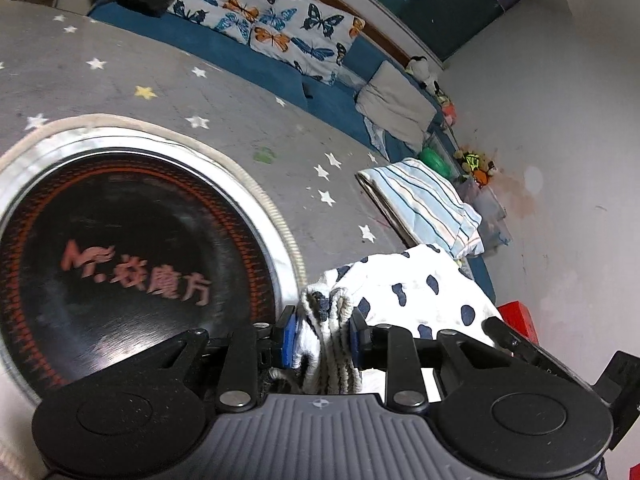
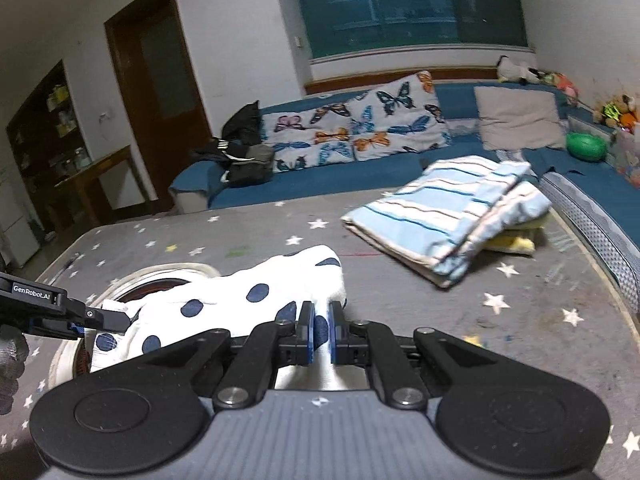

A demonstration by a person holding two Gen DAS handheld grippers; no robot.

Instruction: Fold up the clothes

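Your left gripper (image 1: 323,336) is clamped on a bunched, ribbed edge of the white garment with dark blue spots (image 1: 416,292), the cloth filling the narrow gap between its blue pads. Your right gripper (image 2: 320,334) pinches another edge of the same garment (image 2: 224,300), its jaws drawn almost fully together with only a thin fold of white fabric between them. From the right wrist view the garment stretches leftward from your right gripper toward the tip of your left gripper (image 2: 100,318), so you hold it spread between both tools, just above the grey star-printed table cover (image 2: 440,320). Part of the cloth drapes over the round inset hob (image 1: 120,248) with its metal rim and dark centre bearing red lettering. Further along the table a folded blue-striped cloth (image 2: 444,216) lies on top of something yellow, well apart from the garment you hold. Beyond the table runs a blue sofa (image 2: 360,176) with butterfly-print cushions (image 2: 360,128) and a plain grey cushion (image 2: 516,116).
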